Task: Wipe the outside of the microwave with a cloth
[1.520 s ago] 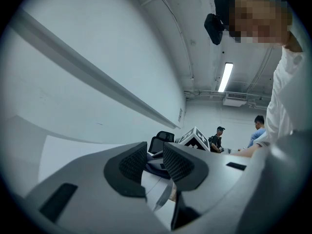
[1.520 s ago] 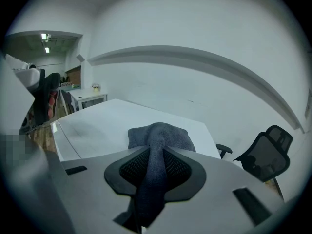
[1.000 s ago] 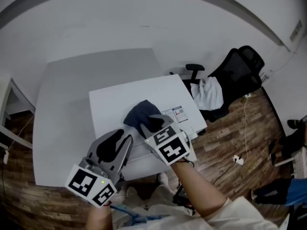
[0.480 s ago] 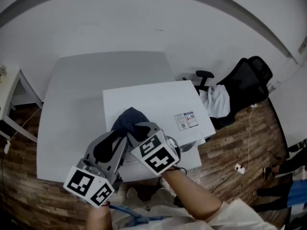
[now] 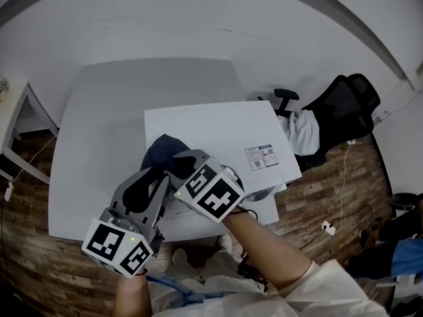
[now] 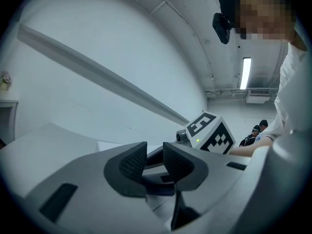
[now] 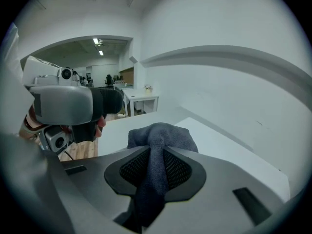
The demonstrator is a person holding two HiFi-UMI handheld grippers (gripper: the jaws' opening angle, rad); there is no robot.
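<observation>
As a person leans over a grey table, the left gripper hangs by the near left corner of the white microwave. Its jaws are parted and nothing sits between the pads. Just to its right, a dark blue cloth is bunched on the microwave's top panel, close to that front-left corner, and appears to rest on the casing. One fold of it is pinched between the clenched jaws of the right gripper, which angles down from the near side. Further right, a small printed label lies on the top panel near its right edge. Beyond the table, a black office chair with a white garment draped over it stands on the wood floor.

The cloth looks soft, light and limp, with a woven texture that should drag rather than skid on the smooth casing. It is best taken as it is now, by a gathered fold, so the loose bulk ahead of the jaws forms the wiping pad and the hard jaw tips stay off the paint. The microwave reads as rigid and probably heavy enough to stay put under light strokes. If it creeps, the free left gripper is well placed to steady its side.
</observation>
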